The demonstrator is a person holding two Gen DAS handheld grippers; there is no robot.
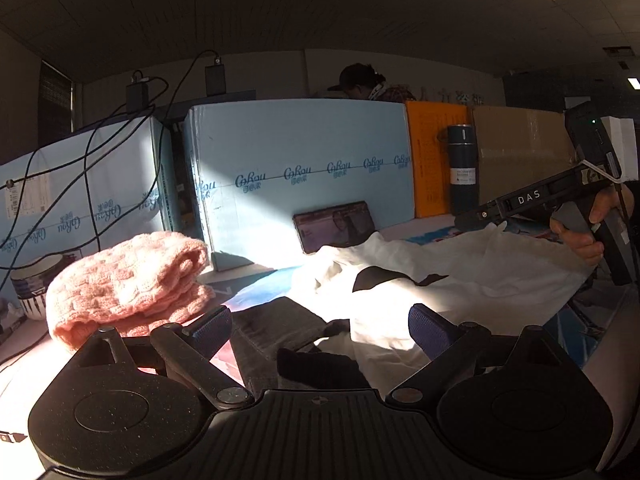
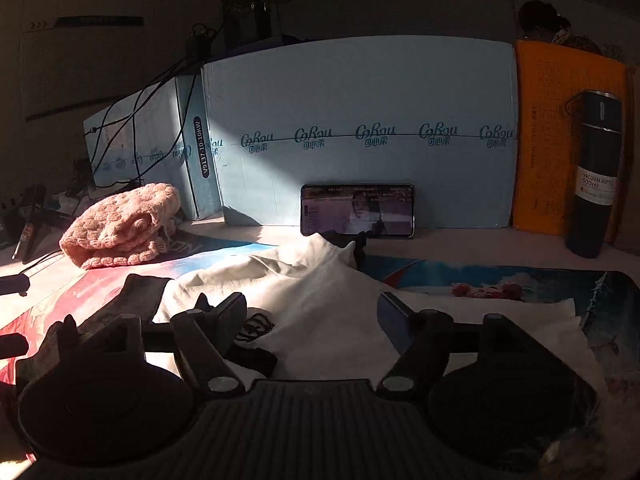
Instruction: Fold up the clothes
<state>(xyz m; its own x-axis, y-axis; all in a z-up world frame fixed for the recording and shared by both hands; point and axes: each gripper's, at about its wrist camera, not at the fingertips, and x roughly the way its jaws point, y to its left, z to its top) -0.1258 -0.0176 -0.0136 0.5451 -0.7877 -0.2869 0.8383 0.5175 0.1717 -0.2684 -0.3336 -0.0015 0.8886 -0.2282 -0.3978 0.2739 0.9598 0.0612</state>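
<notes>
Left wrist view: my left hand-held gripper gapes wide, empty. From left, the pink knit sits folded on the desk; the white shirt lies rumpled, unfolded. My right hand-held gripper also spreads wide. Dark cloth beneath stays indistinct.

white garment: soft matt cloth, creased
pink knit: chunky, nubbly wool-like
grey cloth: coarse matt weave
blue boxes: matt cardboard
phone: glossy screen
bottle: smooth, metal-rimmed cap
left gripper: matt black plastic, textured blue pads
</notes>
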